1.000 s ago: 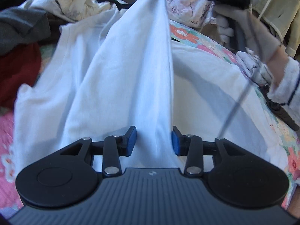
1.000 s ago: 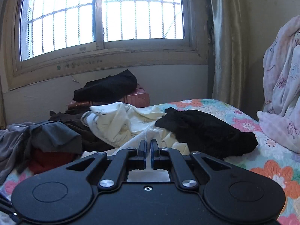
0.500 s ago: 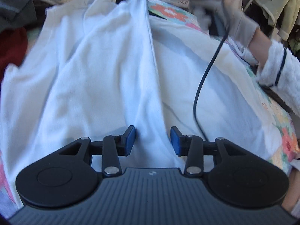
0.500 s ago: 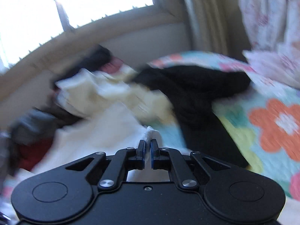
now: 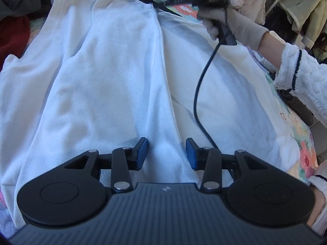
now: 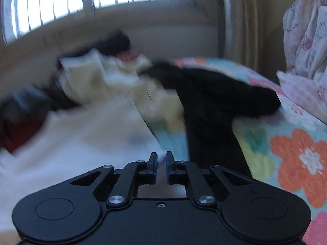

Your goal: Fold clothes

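Two grippers work one garment. The left gripper (image 5: 166, 153) hangs over the near end of the large white soft-knit garment (image 5: 106, 77) with its blue pads spread wide, clamping nothing; a raised ridge of the cloth runs up between them. The right gripper (image 6: 161, 161), held in a grey-gloved hand (image 5: 231, 23) at the far end of that ridge, has its pads almost together with a small tuft of white cloth between them; the picture is smeared, so how firmly it pinches is uncertain.

The garment lies spread on the flower-patterned quilt (image 6: 296, 159), one side doubled over along the long crease (image 5: 161, 47). Judging by this, a lengthwise fold is being laid. To do it well, the far corner should come down level with the edge beneath, the crease kept straight, the near end held taut so no slack bunches under the layer.

The black cable (image 5: 197, 94) from the right gripper trails across the cloth and could drag or catch the fold. A black crumpled garment (image 6: 214, 102) lies just beside the far end, a cream one (image 6: 92, 81) behind, dark red (image 5: 12, 34) and grey (image 5: 16, 0) clothes along the left edge, crowding the room to lay things flat.
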